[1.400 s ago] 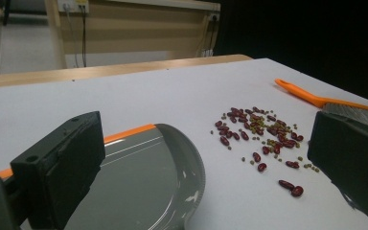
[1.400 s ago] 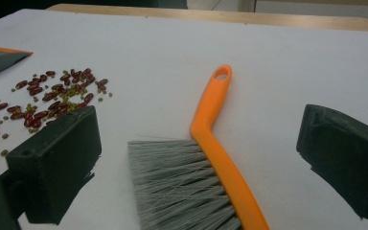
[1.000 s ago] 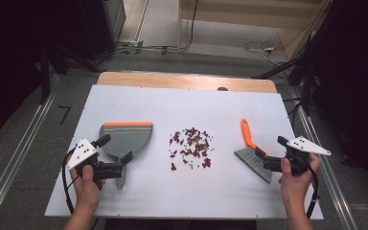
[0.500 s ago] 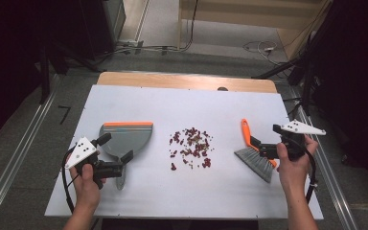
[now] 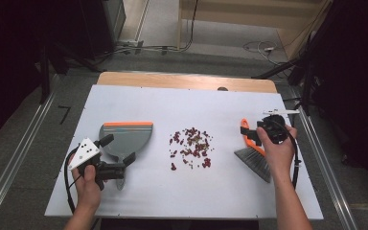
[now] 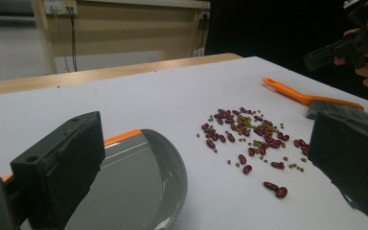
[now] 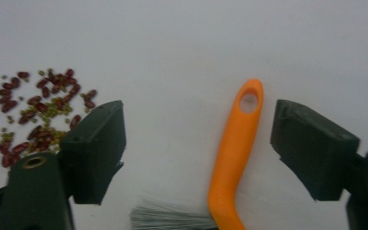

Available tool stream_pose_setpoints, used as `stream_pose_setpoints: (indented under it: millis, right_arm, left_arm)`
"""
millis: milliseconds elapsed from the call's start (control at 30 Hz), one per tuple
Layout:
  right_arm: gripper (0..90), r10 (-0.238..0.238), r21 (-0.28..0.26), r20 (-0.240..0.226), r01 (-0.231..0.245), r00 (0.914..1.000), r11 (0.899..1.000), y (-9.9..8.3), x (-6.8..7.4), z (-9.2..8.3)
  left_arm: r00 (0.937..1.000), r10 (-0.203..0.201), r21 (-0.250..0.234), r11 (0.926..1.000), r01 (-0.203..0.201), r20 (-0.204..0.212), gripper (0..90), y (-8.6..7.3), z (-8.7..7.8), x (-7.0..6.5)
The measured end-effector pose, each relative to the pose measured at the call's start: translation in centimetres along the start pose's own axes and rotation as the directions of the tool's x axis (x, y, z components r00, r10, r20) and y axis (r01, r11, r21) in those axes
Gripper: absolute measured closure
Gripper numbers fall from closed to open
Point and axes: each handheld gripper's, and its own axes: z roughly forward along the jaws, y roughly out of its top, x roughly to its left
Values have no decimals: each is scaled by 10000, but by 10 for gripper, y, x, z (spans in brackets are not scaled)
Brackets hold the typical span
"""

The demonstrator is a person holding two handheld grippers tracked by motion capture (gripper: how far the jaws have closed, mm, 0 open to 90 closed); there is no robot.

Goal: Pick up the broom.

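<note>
A grey dustpan [image 5: 127, 139] with an orange rim lies left of centre on the white table [image 5: 187, 103]. My left gripper [image 5: 118, 149] is open over its near edge; in the left gripper view the pan [image 6: 134, 182] lies under the left jaw. Red and green beans [image 5: 190, 146] are scattered mid-table. At the right lies a brush [image 5: 255, 160] with an orange handle and grey bristles. My right gripper [image 5: 247, 130] hangs open over that handle. In the right gripper view the handle [image 7: 237, 143] runs between the spread jaws of the gripper [image 7: 199, 139], nearer the right one.
A bare wooden strip [image 5: 187, 81] runs along the table's far edge. Metal rails [image 5: 326, 177] flank the table on both sides. Cables [image 5: 163, 48] lie on the floor beyond it. The table's far half is bare white surface.
My right gripper has moved away from me, from beside the bristles to over the brush handle, and has turned to point down. The left gripper, dustpan and beans have stayed put.
</note>
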Motion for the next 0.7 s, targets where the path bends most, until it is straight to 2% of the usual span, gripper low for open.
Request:
stream_pose_setpoints:
  millis: [67, 167, 267, 400, 467, 500, 533, 567, 700]
  right_arm:
    - [335, 107, 333, 576, -126, 9983, 9994, -1, 0, 4]
    - [417, 411, 875, 749, -476, 9963, 9950, -4, -3, 11]
    - [496, 222, 1439, 1122, -384, 9934, 9888, -8, -2, 17]
    - [521, 301, 1849, 995, -482, 9946, 9816, -12, -4, 22]
    - [523, -146, 2229, 1318, -153, 9912, 9747, -16, -3, 27]
    - [523, -146, 2229, 1318, -153, 9912, 9747, -16, -3, 27]
    - [530, -116, 2488, 1516, -268, 9884, 9682, -19, -2, 30]
    - [549, 52, 2517, 1503, -433, 9886, 9668, -20, -3, 31]
    - [578, 150, 2702, 1421, -533, 9897, 9613, -22, -5, 33]
  left_arm:
    - [10000, -21, -9, 10000, 21, 30, 0, 0, 0, 0]
    - [10000, -18, -11, 10000, 18, 54, 0, -1, -1, 0]
    - [10000, 10, -8, 10000, -10, 57, 0, 0, 0, 0]
    - [10000, 22, 10, 10000, -22, 44, 0, 0, 0, 0]
    - [10000, 22, 47, 10000, -22, 44, 0, 0, 0, 0]
    - [10000, 22, 47, 10000, -22, 44, 0, 0, 0, 0]
    - [10000, -19, 48, 10000, 19, 45, 0, 0, 0, 0]
    - [10000, -7, 66, 10000, 7, 59, 0, 0, 1, 0]
    - [10000, 24, 151, 9999, -25, 87, 0, -1, 1, 0]
